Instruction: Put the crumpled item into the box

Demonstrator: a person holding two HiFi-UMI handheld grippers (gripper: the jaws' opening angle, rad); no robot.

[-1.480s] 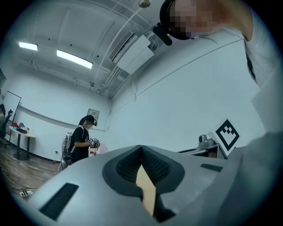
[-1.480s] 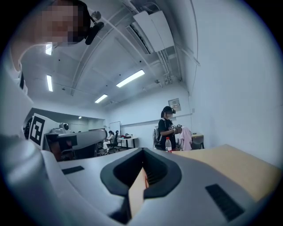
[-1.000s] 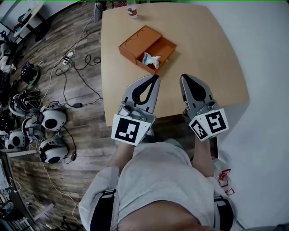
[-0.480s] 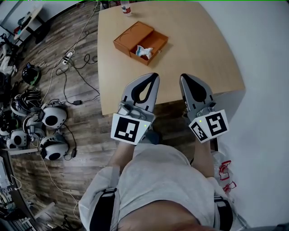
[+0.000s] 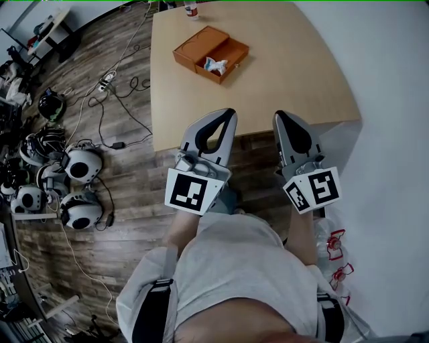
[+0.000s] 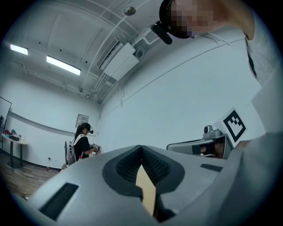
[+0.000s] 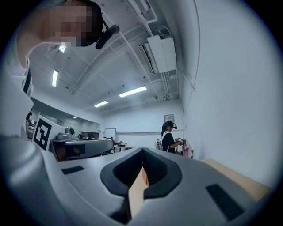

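The crumpled item, a small white wad with a touch of blue, lies inside the open half of the orange box, so it is already in the container. The box sits on the far part of the light wooden table, its lidded half toward the far left and its open tray toward the near right. Just beyond it, the lower part of a bottle shows at the picture's top edge. Both claws are well apart from the box, held side by side near the table's near edge. In the head view their tips lie over the tabletop and their bodies reach back over the wooden floor. The left claw has its two halves pressed together with nothing between them, as its own view shows: the dark ribbed pads meet along one line. The right claw is likewise fully closed and empty, its pads meeting in its own view. Each carries a cube with black and white square markers at its rear, close to the person's grey shirt. To the left of the table, dark cables trail across the floor, and several round white headsets lie in a cluster. Both claw views point up at the ceiling lights, and each shows another person standing across the room with a device on the head.
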